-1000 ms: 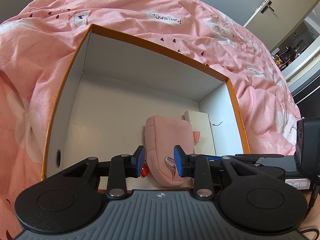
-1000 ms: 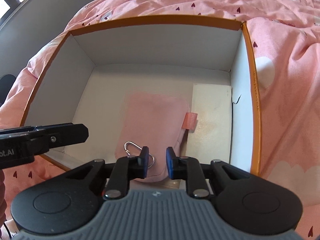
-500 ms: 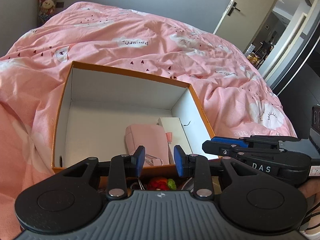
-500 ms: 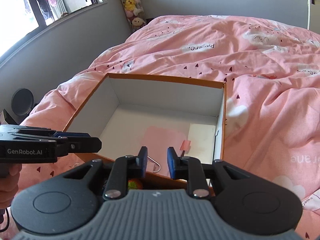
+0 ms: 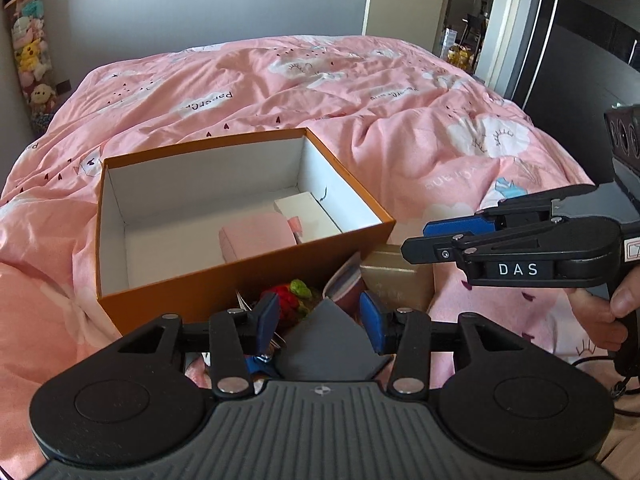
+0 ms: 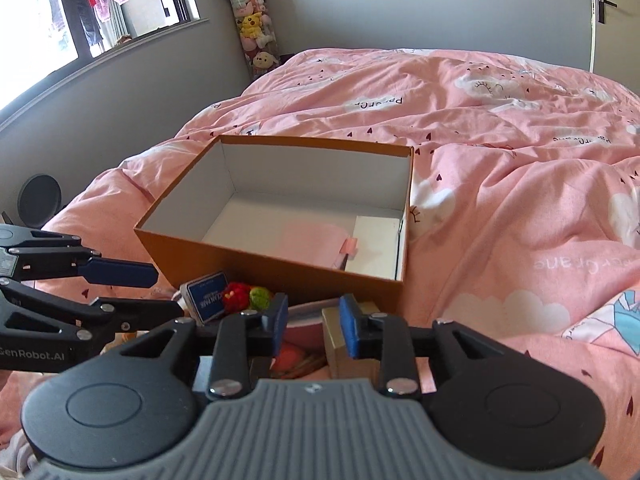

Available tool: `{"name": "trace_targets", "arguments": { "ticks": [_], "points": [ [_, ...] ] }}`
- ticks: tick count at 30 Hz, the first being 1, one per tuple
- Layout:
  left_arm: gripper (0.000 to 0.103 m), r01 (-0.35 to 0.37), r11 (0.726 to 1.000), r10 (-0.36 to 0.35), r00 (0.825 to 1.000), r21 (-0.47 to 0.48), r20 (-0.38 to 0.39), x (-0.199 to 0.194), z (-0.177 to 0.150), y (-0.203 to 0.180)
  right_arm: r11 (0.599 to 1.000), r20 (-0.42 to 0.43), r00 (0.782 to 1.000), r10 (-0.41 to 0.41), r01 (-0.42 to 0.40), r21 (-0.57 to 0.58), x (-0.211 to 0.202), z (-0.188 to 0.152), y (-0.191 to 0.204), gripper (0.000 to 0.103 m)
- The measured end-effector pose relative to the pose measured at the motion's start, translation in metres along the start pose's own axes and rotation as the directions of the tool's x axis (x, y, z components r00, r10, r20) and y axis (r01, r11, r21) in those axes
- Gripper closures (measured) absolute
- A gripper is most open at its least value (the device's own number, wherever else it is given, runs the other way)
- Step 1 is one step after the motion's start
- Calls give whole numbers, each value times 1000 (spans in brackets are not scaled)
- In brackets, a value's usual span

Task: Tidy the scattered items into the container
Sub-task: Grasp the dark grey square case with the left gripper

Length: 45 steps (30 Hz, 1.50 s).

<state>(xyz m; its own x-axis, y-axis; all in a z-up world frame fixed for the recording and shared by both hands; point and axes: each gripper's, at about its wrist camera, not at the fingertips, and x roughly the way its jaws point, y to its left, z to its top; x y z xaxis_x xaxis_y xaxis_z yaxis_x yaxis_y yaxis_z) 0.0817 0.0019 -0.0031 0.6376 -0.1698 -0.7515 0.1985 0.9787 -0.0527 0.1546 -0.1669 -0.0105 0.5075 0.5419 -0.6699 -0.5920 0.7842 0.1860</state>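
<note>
Box sits on the bed, pink pouch already inside; remaining clutter crowds its near wall, so left tongs and right tongs hover there, both opening, empty.

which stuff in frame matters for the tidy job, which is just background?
Job: orange box; pink pouch and white card lying in it; outside it, red-green knitted toy, blue card box, gold box.

Background: pink duvet, plush toy column, door.
</note>
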Motion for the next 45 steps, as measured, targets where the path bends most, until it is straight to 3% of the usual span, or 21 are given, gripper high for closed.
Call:
{"name": "trace_targets", "arguments": {
  "ticks": [7, 13, 21, 31, 40, 42, 45],
  "points": [
    [50, -40, 994, 45, 997, 100, -54, 10, -27, -20, 999, -3, 999, -40, 40, -25, -10, -25, 3, 63],
    [49, -73, 975, 94, 991, 211, -90, 20, -46, -41, 1000, -71, 997, -20, 19, -17, -4, -41, 4, 65],
    [44, -181, 911, 219, 974, 371, -64, 37, -64, -69, 999, -111, 993, -42, 39, -31, 0, -52, 5, 65],
    [34, -217, 856, 287, 954, 469, -82, 54, -74, -81, 999, -129, 991, -33, 29, -30, 2, -55, 5, 65],
    [29, -289, 789, 357, 934, 543, -20, 72, -86, -89, 999, -147, 988, -35, 32, -25, 6, -56, 5, 65],
    [29, -297, 781, 361, 933, 549, -9, 73, -88, -90, 999, -150, 988, -36, 32, -26, 6, -56, 5, 65],
    [36, -300, 786, 355, 935, 540, 2, 69, -86, -89, 999, -151, 988, -37, 33, -26, 6, -56, 6, 65]
  ]
}}
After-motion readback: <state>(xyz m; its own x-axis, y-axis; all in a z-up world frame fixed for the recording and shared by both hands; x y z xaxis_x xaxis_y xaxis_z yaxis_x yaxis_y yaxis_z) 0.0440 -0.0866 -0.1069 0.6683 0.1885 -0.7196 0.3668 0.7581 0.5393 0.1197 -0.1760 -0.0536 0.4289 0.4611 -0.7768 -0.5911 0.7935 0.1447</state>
